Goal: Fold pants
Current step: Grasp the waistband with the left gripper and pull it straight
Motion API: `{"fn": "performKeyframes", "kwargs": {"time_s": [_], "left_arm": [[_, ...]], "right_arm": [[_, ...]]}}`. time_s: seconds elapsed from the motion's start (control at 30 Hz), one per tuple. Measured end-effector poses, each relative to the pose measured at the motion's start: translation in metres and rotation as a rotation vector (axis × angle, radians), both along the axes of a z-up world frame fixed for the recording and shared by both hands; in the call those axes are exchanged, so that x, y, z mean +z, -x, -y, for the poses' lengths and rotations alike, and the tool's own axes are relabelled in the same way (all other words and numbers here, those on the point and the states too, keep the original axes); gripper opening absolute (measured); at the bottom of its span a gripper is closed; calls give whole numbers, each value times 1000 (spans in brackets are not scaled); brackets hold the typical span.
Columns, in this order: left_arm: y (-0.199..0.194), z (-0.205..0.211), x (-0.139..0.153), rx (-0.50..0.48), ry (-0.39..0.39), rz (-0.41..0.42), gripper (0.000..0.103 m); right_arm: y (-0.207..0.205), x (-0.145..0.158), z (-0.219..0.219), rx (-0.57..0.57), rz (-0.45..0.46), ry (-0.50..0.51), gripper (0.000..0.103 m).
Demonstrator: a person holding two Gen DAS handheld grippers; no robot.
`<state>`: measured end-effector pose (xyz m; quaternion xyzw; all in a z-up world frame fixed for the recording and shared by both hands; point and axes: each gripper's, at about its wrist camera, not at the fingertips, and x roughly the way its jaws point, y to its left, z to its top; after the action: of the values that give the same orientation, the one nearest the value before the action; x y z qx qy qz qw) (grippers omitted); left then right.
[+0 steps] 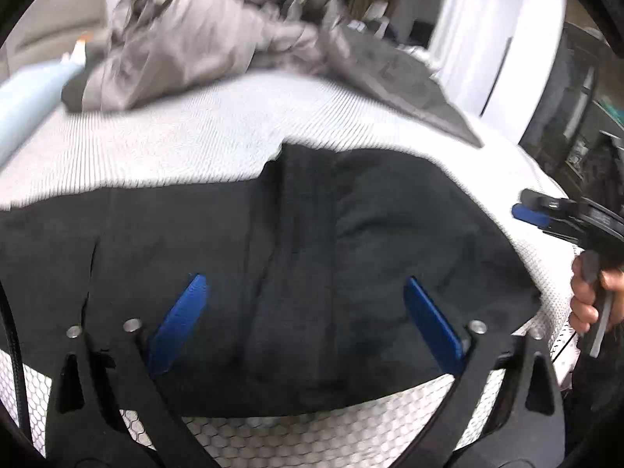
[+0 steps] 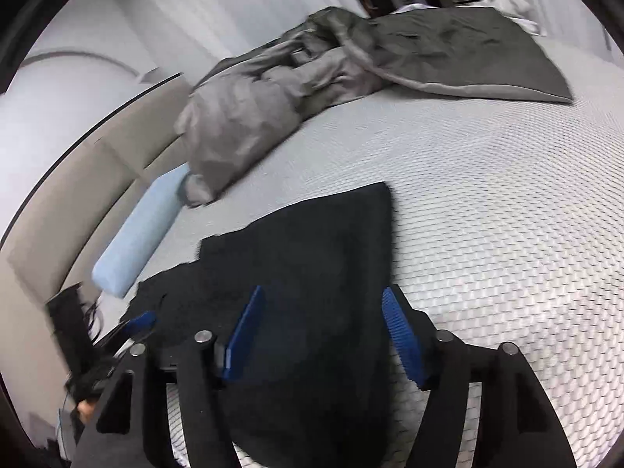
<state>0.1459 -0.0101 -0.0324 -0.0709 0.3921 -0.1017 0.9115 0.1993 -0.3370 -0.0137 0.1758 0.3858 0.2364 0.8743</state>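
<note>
— Pants point(image 1: 296, 257), where do they lie?

— Flat on the white mattress point(image 1: 187, 148), near its front edge. They are black and spread sideways across the left camera's view, with soft creases running up the middle.

— And the left gripper point(image 1: 308, 304)?

— Spread wide above the black cloth, with nothing between its blue fingers point(image 1: 179, 323). Whether the tips touch the fabric I cannot tell.

— The right gripper point(image 2: 325, 323)?

— Also wide apart and holding nothing. One blue finger is over the cloth, the other at its right edge, beside the bare mattress point(image 2: 507, 214). From the left camera it shows at the far right, off the pants' edge, with a hand point(image 1: 589, 296) round its handle.

— What else is on the bed?

— A crumpled grey blanket point(image 2: 273, 109) heaped at the far side, well apart from the pants point(image 2: 312, 257). A pale blue pillow point(image 2: 136, 234) lies along the beige headboard point(image 2: 78, 210), one end touching the blanket, the other close to the cloth's corner.
</note>
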Motion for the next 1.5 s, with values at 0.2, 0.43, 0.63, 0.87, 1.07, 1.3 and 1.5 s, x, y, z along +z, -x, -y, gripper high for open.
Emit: {"fn": "performKeyframes", "kwargs": {"time_s": [0.2,0.43,0.63,0.87,1.07,1.3,1.5], "left_arm": [[-10,5,-26,-38,-27,-113,48],[-4,4,-20,-46,-15,-84,15],[16,-11,6,-106,45,-45,13],[7,-31,-16,-75,108,-136,25],[8,-30,-14,-94,142,-109,15],[24,-29,15,-152,202,-12,5],[30,-48,10,-133,220,-46,4]], "right_arm": [[-4,-18,-48,111,-64,22,67],[-6,-31,-68,144,-89,113,67],[-11,-33,-64,116,-92,102,67],[-16,-35,-66,118,-100,112,67],[-16,-36,-64,124,-102,116,67],[-14,-36,-61,118,-98,113,67],[-15,-35,-58,110,-95,113,67]]}}
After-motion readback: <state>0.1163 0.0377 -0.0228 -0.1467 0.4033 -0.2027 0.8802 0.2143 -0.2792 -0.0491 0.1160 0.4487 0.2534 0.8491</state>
